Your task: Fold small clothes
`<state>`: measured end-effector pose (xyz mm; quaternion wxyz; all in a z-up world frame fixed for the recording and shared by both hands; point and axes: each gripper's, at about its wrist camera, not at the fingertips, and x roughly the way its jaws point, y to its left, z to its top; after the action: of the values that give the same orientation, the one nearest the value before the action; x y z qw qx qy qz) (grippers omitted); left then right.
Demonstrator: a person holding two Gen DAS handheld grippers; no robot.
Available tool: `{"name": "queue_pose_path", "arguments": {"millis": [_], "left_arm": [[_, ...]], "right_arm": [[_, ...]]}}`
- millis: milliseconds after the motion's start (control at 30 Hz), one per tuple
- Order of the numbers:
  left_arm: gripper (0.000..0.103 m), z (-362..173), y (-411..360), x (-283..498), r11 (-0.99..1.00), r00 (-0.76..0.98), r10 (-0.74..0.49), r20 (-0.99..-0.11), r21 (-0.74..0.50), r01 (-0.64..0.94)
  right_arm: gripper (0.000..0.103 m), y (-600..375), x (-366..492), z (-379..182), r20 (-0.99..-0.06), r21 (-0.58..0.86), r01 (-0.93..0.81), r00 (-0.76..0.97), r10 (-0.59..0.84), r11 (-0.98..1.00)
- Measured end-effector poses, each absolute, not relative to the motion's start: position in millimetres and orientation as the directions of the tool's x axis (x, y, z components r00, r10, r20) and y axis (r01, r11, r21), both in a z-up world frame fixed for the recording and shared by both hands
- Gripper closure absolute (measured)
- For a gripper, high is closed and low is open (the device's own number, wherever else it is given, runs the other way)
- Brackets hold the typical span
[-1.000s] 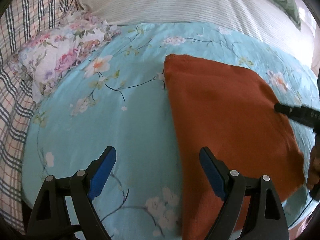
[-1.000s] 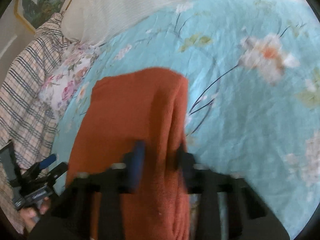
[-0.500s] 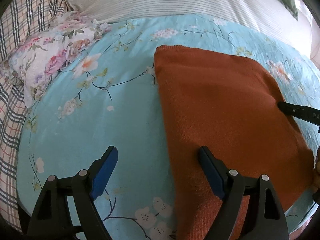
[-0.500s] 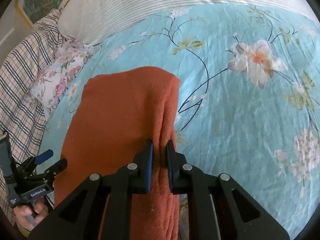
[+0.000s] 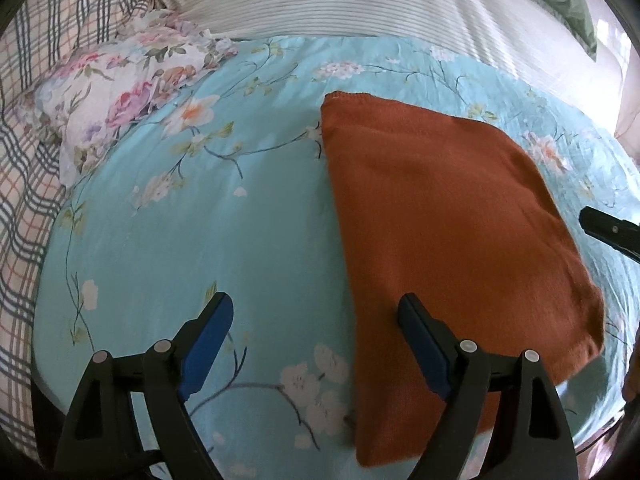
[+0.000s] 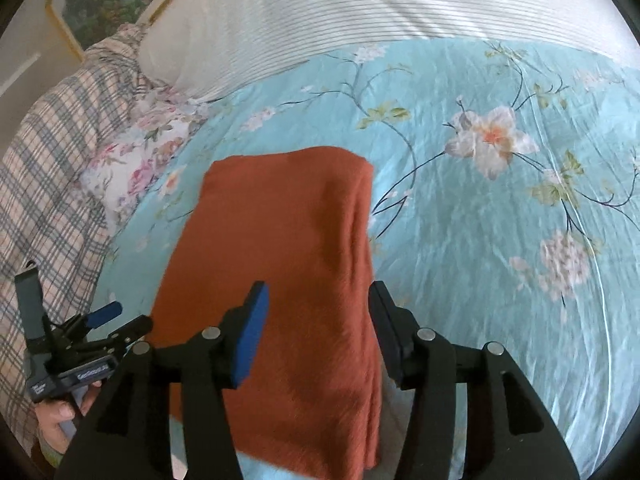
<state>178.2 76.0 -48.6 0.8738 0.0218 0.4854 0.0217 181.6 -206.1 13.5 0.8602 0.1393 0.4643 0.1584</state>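
On the far left, a plaid blanket (image 5: 28,168) and a flowered pillow (image 5: 120,96) are being shown bunched at the edge of the turquoise floral bedspread (image 5: 208,216). Next, the left gripper (image 5: 316,316) is being held wide above the spread, nothing between its blue pads (image 5: 206,340), its right finger over the near left edge of the folded rust-orange cloth (image 5: 440,220). That cloth is being left flat, right of centre. Over its right-hand fold, the right gripper (image 6: 316,304) is being seen with jaws just opened, clear of the fabric.
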Motion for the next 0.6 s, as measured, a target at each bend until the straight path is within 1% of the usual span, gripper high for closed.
{"name": "queue_pose_path", "arguments": {"millis": [67,200,267,400,600], "left_arm": [[0.017,-47.7,77.2,171.0,0.998,0.529,0.056,-0.847,0.054,-0.019],[0.017,-46.6,78.1,154.6,0.999,0.526,0.049,-0.849,0.050,-0.011],[0.017,-47.9,77.0,144.2,0.997,0.521,0.066,-0.851,0.076,-0.002],[0.017,-51.5,75.6,123.7,0.996,0.506,0.072,-0.860,0.093,0.016],[0.017,-53.4,76.0,102.0,0.994,0.492,0.076,-0.867,0.103,0.027]], "right_arm": [[0.049,-199.3,170.7,15.9,-0.762,0.371,-0.162,0.510,0.399,0.915],[0.036,-187.4,150.1,18.3,-0.777,0.337,-0.202,0.492,0.392,0.920],[0.027,-183.0,137.3,19.7,-0.784,0.314,-0.222,0.487,0.384,0.923],[0.018,-177.3,114.0,20.0,-0.800,0.273,-0.254,0.476,0.366,0.928],[0.017,-174.7,89.1,15.7,-0.823,0.235,-0.278,0.452,0.343,0.931]]}}
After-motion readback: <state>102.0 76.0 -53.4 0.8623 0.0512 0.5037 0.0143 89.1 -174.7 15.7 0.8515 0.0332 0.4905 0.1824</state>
